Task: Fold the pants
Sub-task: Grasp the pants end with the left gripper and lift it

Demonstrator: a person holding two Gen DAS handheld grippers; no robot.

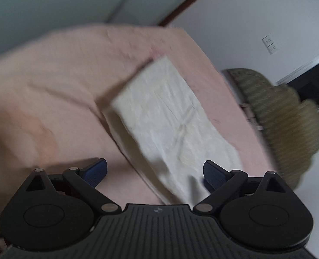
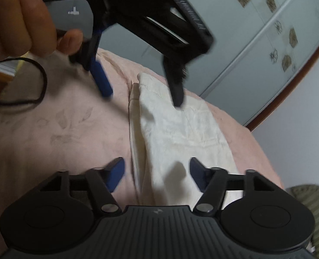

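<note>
Pants [image 1: 172,116] lie on the pink bed [image 1: 51,90] as a narrow cream strip, seemingly already folded lengthwise; folding them across looks like what is left. Nearest, the right tool [image 2: 157,176] hangs over their near end, jaws partly apart with nothing pinched between them. The left tool [image 1: 155,173] is spread wide and empty, hovering over the cloth farther along. Beyond the bed's edge sits an olive cushion [image 1: 289,118], then the wall.
</note>
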